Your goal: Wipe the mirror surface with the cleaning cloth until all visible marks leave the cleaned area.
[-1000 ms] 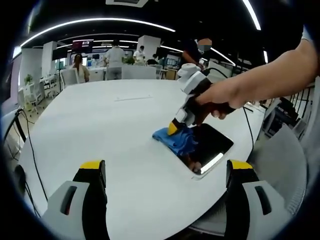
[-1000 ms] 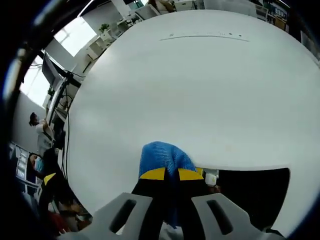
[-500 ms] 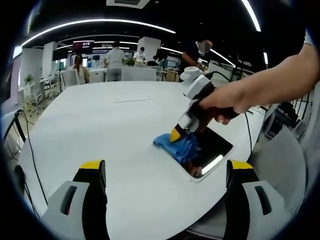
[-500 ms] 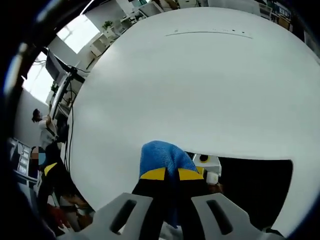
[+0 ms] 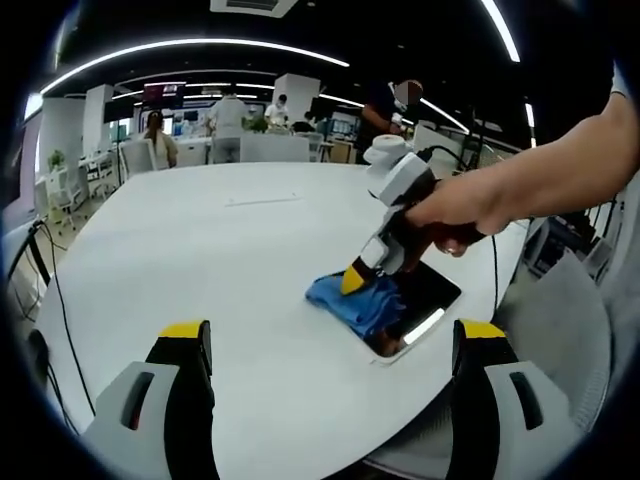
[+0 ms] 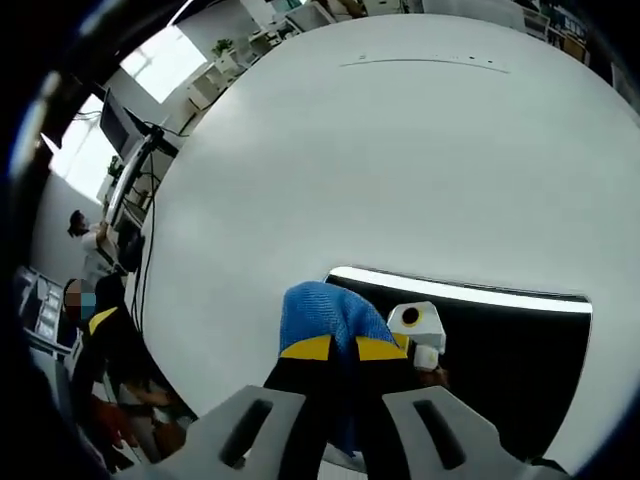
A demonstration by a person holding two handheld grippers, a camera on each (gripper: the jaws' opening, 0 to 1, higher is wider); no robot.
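Observation:
A dark rectangular mirror [image 5: 428, 292] lies flat on the white round table [image 5: 200, 250], near its right edge. A blue cleaning cloth [image 5: 352, 303] is pressed on the mirror's left end by my right gripper [image 5: 354, 280], which a person's hand holds from the right. In the right gripper view the right gripper [image 6: 343, 349] is shut on the blue cloth [image 6: 322, 314], over the mirror [image 6: 510, 360], whose glass reflects the gripper and a ceiling light strip. My left gripper [image 5: 330, 340] stands open near the table's front edge, with nothing between its jaws.
Cables [image 5: 55, 300] hang off the table's left side. A grey chair [image 5: 565, 330] stands at the right. Several people and desks are in the far background. The far half of the table is bare white surface [image 6: 400, 150].
The right gripper has slid the cloth further onto the mirror; more of the glass shows in the right gripper view. The left gripper has not moved.

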